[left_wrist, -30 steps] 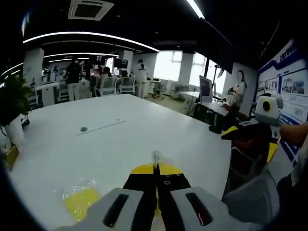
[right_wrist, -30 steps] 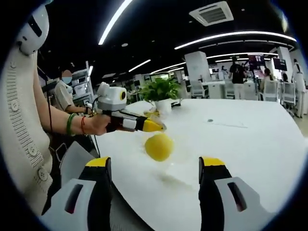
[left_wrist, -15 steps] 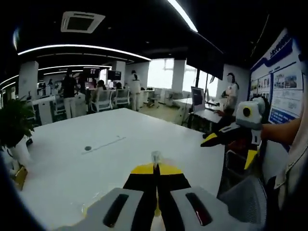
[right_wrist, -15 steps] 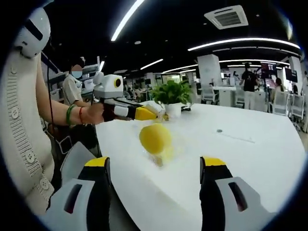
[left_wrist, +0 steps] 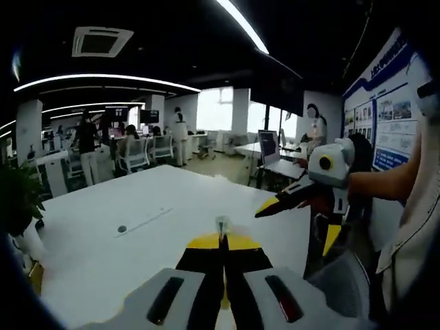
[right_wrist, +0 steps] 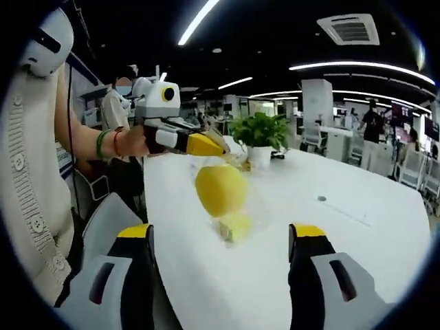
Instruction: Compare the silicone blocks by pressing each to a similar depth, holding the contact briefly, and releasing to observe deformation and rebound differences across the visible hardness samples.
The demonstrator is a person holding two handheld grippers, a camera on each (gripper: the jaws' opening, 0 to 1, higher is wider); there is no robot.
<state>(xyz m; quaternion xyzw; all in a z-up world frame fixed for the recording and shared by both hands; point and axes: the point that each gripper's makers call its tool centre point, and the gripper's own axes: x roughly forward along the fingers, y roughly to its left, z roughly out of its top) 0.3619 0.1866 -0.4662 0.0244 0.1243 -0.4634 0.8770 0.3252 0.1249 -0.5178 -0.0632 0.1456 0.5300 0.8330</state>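
White table (right_wrist: 357, 234) lies below; above it our clenched left gripper (right_wrist: 218, 146) dangles a clear bag (right_wrist: 230, 199) holding yellow blocks (right_wrist: 220, 189); our right gripper (right_wrist: 220, 237) gapes empty.

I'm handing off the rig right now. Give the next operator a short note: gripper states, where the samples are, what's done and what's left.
Left gripper: shut on the top of a clear plastic bag, holding it up above the white table.
Right gripper: open, empty, facing the bag with its jaws to either side, not touching it.
Samples: a round yellow silicone piece and a smaller yellow block hang inside the bag. A potted green plant stands at the far table end.
Done: bag lifted.
Left: samples are not yet out or laid down; no press seen. Probably set them out, then press, hold, release each.
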